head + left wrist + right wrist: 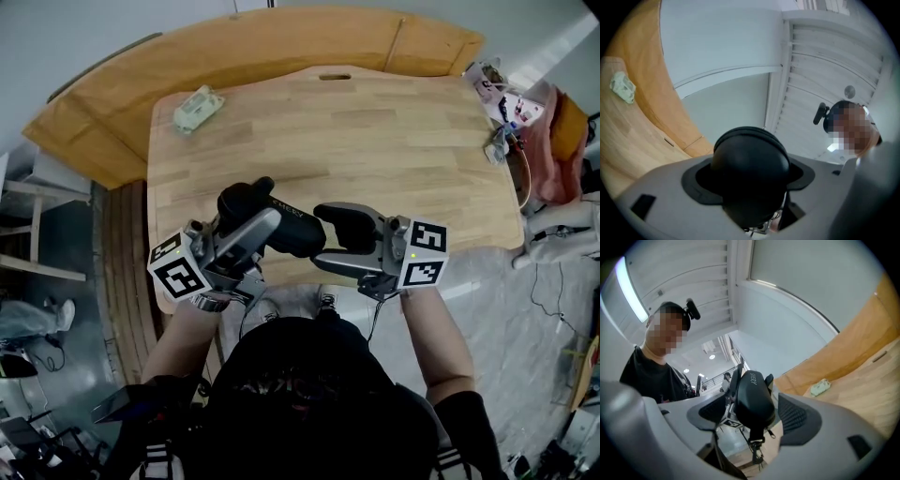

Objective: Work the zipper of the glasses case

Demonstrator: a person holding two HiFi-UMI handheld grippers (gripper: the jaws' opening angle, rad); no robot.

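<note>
On the far left of the wooden table (375, 141), a small green-and-white packet (197, 108) is lying by itself, well apart from everything else. Nearer the person, over the table's front edge, the left gripper (267, 202) is pointing toward the right with its marker cube at the near left. In the left gripper view its jaws are clamping on the rounded end of the black glasses case (298, 230), which is filling the space between them. The case is hanging in the air between the two grippers, above the table's near edge and not resting on the wood. To its right, the right gripper (328, 239) is facing back toward the left one. Its jaws are standing spread, with the case's other end sitting between the two pads and a gap showing on each side. A zipper pull (756, 445) is dangling below that end of the case. At the table's far right edge, a heap of small clutter (506, 112) is sitting.
</note>
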